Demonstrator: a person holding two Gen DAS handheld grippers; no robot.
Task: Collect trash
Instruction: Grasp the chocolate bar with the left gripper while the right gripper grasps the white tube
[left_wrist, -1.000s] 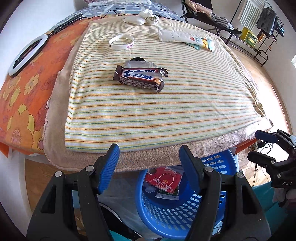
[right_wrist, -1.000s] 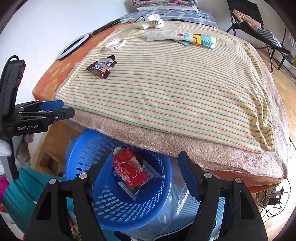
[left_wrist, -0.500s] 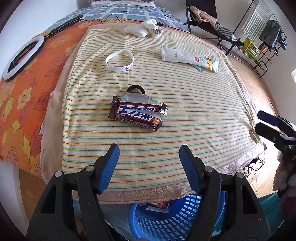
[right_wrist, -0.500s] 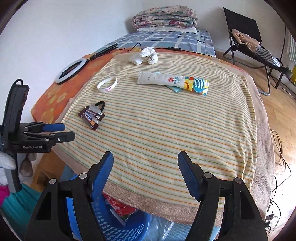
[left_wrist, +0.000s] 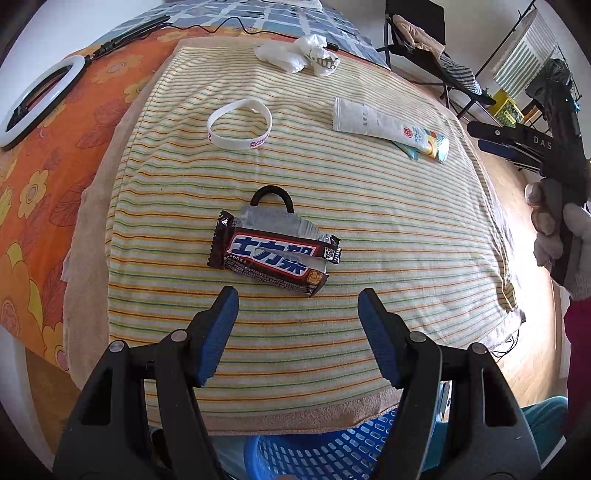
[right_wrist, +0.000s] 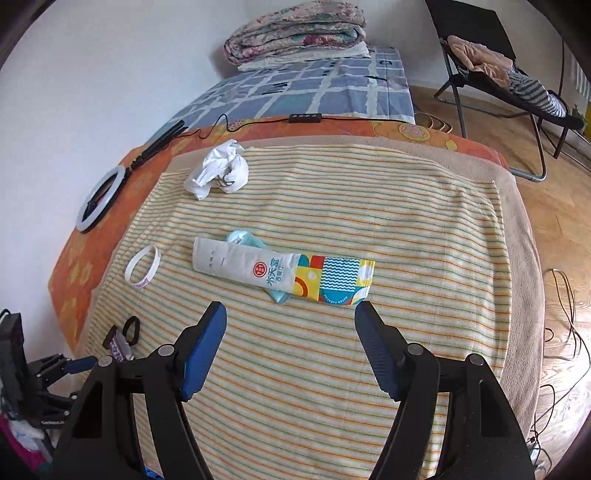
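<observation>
Now | left gripper (left_wrist: 297, 302) apart, empty | candy wrapper (left_wrist: 273, 256) at 12 o'clock | straddle short axis, pinch flat | right gripper (right_wrist: 290, 321) apart

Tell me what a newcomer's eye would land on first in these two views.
First the dark candy wrapper with bold white lettering, lying on the striped blanket just ahead of the open left gripper. Next the long white and multicoloured packet, flat mid-blanket ahead of the open right gripper. Farther back sit a crumpled white bag and a white wristband.
</observation>
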